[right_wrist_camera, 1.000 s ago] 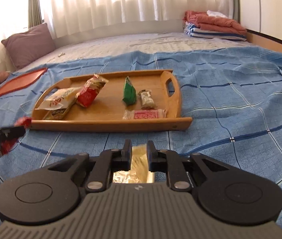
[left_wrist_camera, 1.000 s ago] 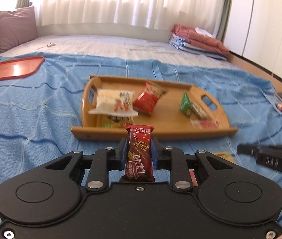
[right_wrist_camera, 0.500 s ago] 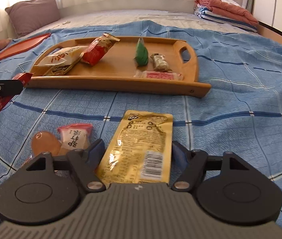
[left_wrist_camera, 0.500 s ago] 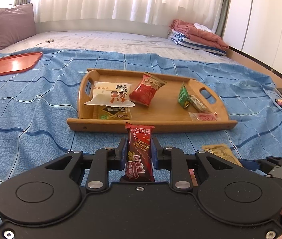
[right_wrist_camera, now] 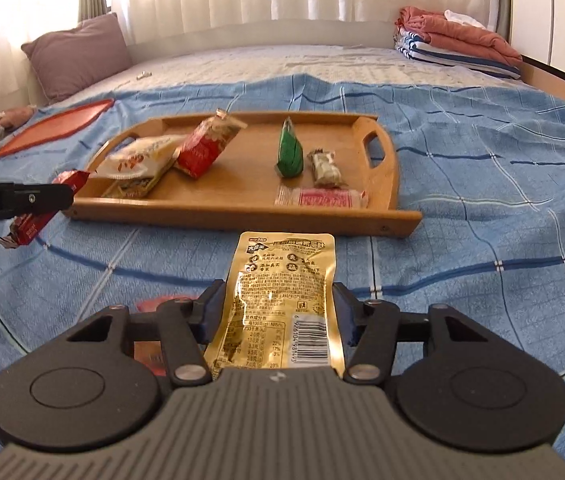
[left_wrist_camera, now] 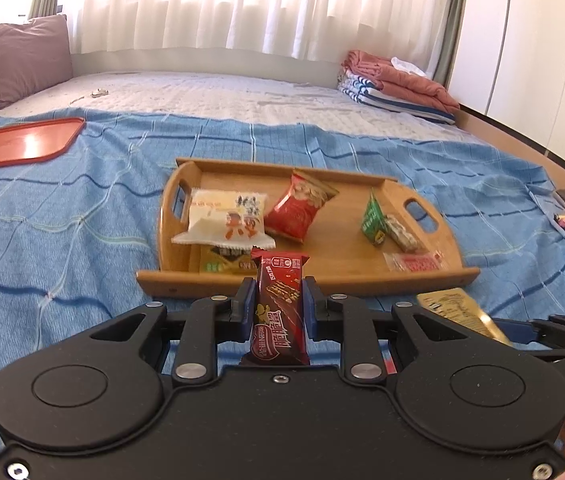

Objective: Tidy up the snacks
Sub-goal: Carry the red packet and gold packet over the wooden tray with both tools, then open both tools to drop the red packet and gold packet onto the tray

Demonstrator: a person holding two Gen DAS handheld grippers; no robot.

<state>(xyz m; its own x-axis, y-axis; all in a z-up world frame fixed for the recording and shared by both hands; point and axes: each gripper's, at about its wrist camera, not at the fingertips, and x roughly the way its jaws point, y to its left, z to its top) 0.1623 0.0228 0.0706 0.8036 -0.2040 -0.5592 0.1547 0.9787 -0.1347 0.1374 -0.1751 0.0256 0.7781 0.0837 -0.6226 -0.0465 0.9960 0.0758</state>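
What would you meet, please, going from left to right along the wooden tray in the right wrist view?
White snack bag → red snack bag → green packet → small wrapped bar → tray's right handle.

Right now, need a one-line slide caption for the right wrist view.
Right gripper around a gold snack pouch, facing the wooden tray of snacks on the blue bedspread.
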